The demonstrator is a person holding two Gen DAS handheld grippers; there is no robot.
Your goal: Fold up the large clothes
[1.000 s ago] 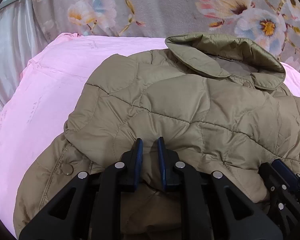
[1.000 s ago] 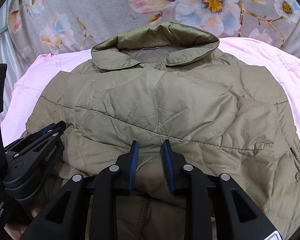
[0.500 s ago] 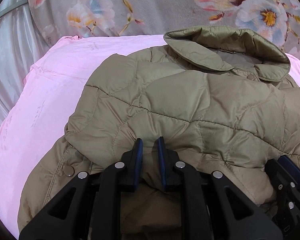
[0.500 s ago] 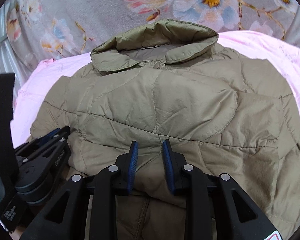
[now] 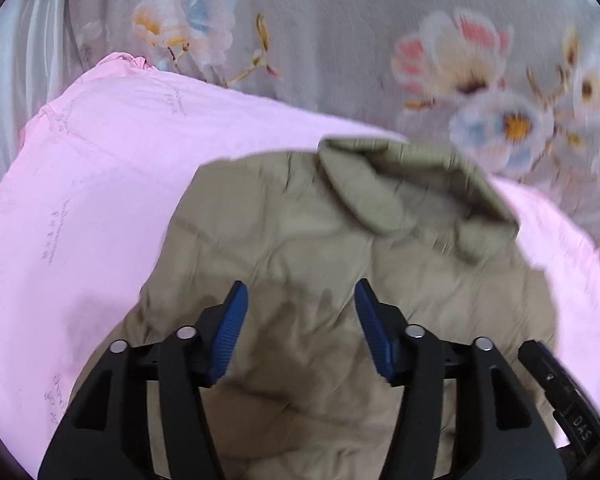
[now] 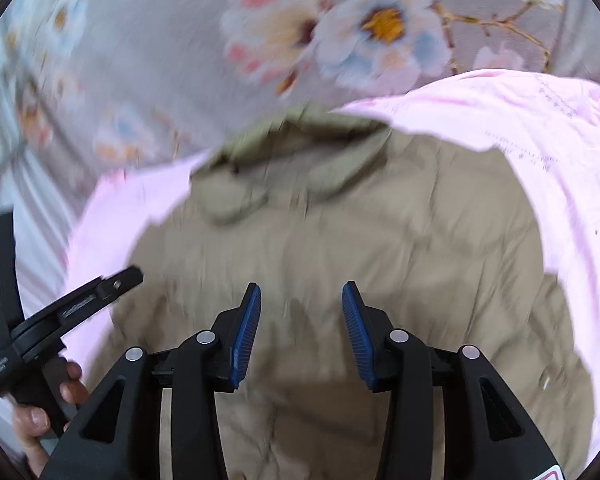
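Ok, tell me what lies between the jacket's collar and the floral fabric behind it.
In the left wrist view, only pink sheet separates collar from floral fabric.

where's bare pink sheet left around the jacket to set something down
Widest bare pink sheet lies left of the quilted khaki jacket, toward the grey curtain. A narrower strip lies right of the collar. The middle is crowded.

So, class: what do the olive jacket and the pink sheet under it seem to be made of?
Jacket: probably thin synthetic shell, nylon or polyester, over soft padding; quilted seams puff between stitch lines, with a faint sheen. Pink sheet: likely woven cotton or a blend; matt, finely creased, with small printed lettering.
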